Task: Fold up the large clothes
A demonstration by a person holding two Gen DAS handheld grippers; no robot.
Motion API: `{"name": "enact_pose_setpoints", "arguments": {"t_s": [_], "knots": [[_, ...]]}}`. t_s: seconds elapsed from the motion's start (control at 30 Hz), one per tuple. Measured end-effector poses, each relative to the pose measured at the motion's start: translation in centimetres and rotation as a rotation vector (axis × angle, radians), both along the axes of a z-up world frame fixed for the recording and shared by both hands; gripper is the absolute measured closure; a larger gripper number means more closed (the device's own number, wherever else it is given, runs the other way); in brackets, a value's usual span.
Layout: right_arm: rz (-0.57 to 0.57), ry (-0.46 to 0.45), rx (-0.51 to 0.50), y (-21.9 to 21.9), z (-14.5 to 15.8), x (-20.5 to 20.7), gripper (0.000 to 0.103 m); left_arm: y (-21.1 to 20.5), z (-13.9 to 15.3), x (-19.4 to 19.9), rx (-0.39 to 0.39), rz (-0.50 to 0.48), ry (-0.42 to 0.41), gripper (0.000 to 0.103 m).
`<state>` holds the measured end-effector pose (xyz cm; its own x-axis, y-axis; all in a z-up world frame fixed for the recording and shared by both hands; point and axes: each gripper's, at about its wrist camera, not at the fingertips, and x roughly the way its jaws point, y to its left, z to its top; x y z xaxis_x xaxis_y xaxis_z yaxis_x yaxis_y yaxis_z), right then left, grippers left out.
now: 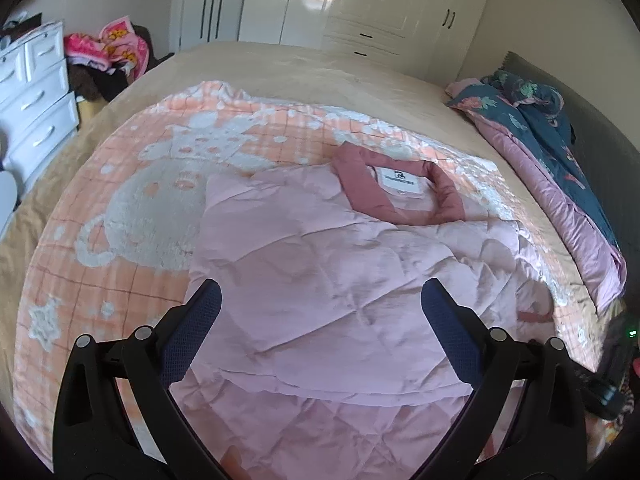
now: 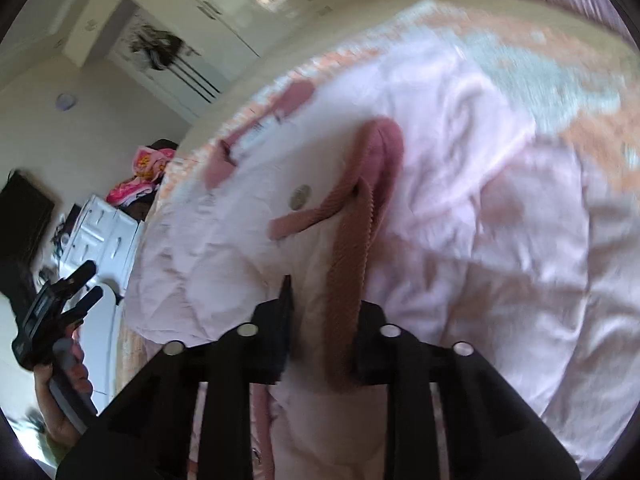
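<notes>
A pale pink padded jacket (image 1: 304,240) lies spread on a peach and white blanket (image 1: 132,200) on the bed, its dark pink collar (image 1: 360,188) and white label at the far end. My left gripper (image 1: 320,292) hovers open above the jacket's body with nothing between its blue pads (image 1: 192,332). In the right wrist view the jacket (image 2: 500,220) is blurred. My right gripper (image 2: 324,304) is shut on the jacket's ribbed dark pink cuff (image 2: 352,248), which runs out from between the jaws. A hand holds the left gripper (image 2: 90,280) at the left edge.
A white chest of drawers (image 1: 32,92) and a pile of bright clothes (image 1: 108,48) stand left of the bed. White wardrobes (image 1: 380,0) line the far wall. A dark floral quilt (image 1: 540,132) lies bunched along the bed's right side.
</notes>
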<state>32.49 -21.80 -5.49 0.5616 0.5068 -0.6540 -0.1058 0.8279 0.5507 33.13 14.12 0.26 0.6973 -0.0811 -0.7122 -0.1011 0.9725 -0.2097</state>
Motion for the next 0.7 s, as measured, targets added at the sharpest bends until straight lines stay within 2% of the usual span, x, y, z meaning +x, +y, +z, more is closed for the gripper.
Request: {"name": "enact_pose_setpoints", "arguments": {"t_s": [0.17,0.3,0.37,0.5,0.7], "knots": [[0.065,-0.161,-0.112,1.4,5.5,1.3,0.086,-0.4,-0.2,0.0,0.0,-0.003,0.001,0.009],[0.096,-0.244,-0.184,2.0,8.0,3.7,0.086,-1.0,-0.6,0.3,0.002,-0.016,0.007,0.009],[0.097,-0.25,-0.221,2.2,7.8,5.1,0.086,-1.3,-0.9,0.5,0.007,-0.02,0.011,0.009],[0.082,-0.185,-0.239,2.1,5.7,7.3,0.086,-2.0,-1.4,0.8,0.021,-0.037,0.021,0.009],[0.051,-0.109,-0.257,1.9,3.2,8.1,0.082,-3.0,-2.0,1.2,0.028,-0.062,0.02,0.009]]}}
